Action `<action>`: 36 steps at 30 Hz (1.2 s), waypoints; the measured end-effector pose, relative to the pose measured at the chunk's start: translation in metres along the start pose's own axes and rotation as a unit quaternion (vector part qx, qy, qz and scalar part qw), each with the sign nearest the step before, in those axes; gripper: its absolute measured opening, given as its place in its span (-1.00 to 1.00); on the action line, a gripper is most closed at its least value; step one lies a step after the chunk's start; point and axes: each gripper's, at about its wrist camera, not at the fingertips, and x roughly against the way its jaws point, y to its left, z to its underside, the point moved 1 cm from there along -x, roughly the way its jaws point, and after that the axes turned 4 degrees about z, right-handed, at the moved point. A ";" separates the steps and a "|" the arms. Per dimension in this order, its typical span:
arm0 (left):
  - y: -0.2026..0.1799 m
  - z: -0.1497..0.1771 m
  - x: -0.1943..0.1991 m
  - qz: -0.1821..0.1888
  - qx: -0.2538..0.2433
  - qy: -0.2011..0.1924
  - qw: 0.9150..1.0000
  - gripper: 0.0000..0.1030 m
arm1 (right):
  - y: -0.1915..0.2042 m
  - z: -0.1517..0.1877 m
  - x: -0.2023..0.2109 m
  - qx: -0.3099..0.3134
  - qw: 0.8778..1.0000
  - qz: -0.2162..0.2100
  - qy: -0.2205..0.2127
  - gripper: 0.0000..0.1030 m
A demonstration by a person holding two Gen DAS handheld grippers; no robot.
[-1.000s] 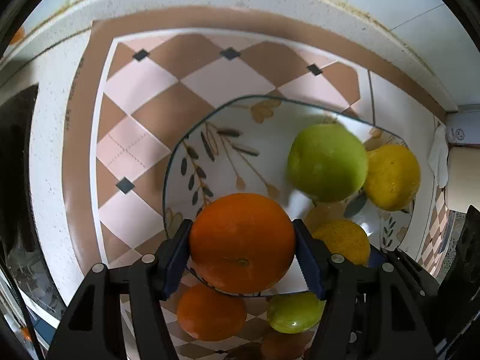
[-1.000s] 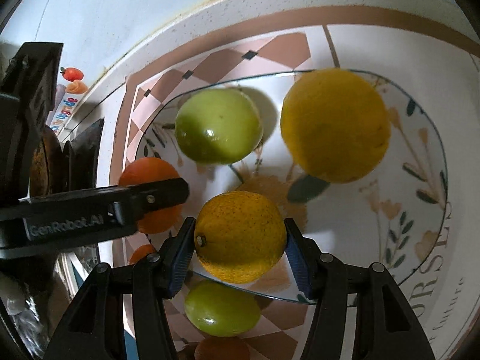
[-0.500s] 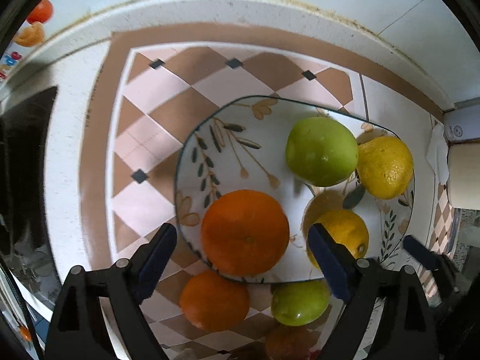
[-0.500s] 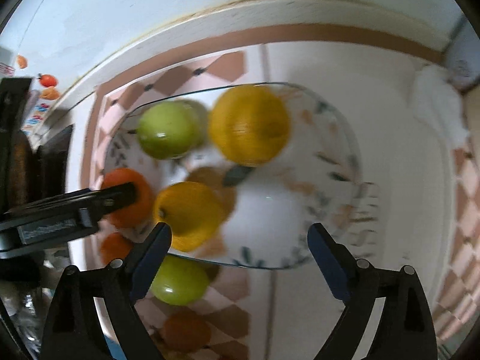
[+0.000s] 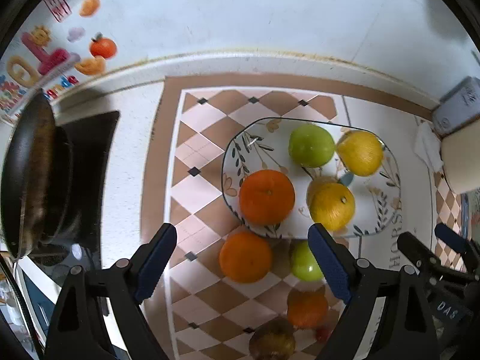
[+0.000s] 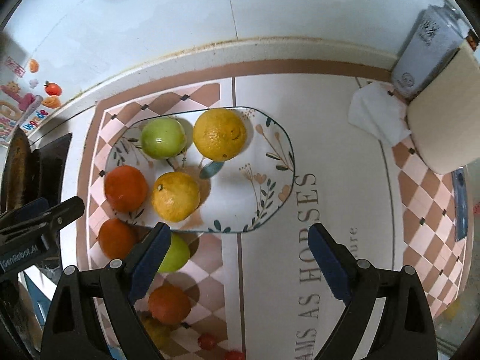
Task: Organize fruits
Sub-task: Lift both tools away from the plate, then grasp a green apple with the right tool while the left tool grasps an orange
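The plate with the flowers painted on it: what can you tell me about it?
The plate is white and glossy, probably ceramic, with rounded corners, a thin dark rim and painted leaves and flowers. It lies flat on the patterned mat. On it sit a green apple, an orange and two yellow citrus fruits; its right part is bare.

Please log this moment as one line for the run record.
left hand-held gripper: open, empty | right hand-held gripper: open, empty | white floral ceramic plate: four fruits | round orange fruit: on mat
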 end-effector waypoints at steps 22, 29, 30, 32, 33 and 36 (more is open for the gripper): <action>-0.002 0.059 0.139 0.038 -0.022 -0.112 0.993 0.74 | 0.018 0.058 0.156 0.016 0.993 -0.022 -0.115 0.84; 0.001 0.065 0.148 0.035 -0.017 -0.123 0.992 0.74 | 0.019 0.063 0.168 0.009 0.992 -0.033 -0.124 0.84; 0.001 0.064 0.147 0.034 -0.016 -0.122 0.992 0.74 | 0.020 0.063 0.168 0.009 0.992 -0.034 -0.125 0.84; 0.002 0.064 0.144 0.032 -0.015 -0.119 0.992 0.74 | 0.020 0.063 0.165 0.008 0.992 -0.035 -0.121 0.84; 0.002 0.064 0.143 0.033 -0.015 -0.117 0.993 0.74 | 0.021 0.062 0.163 0.008 0.992 -0.036 -0.120 0.84; 0.004 0.060 0.134 0.032 -0.014 -0.110 0.993 0.74 | 0.021 0.059 0.152 0.004 0.993 -0.040 -0.109 0.85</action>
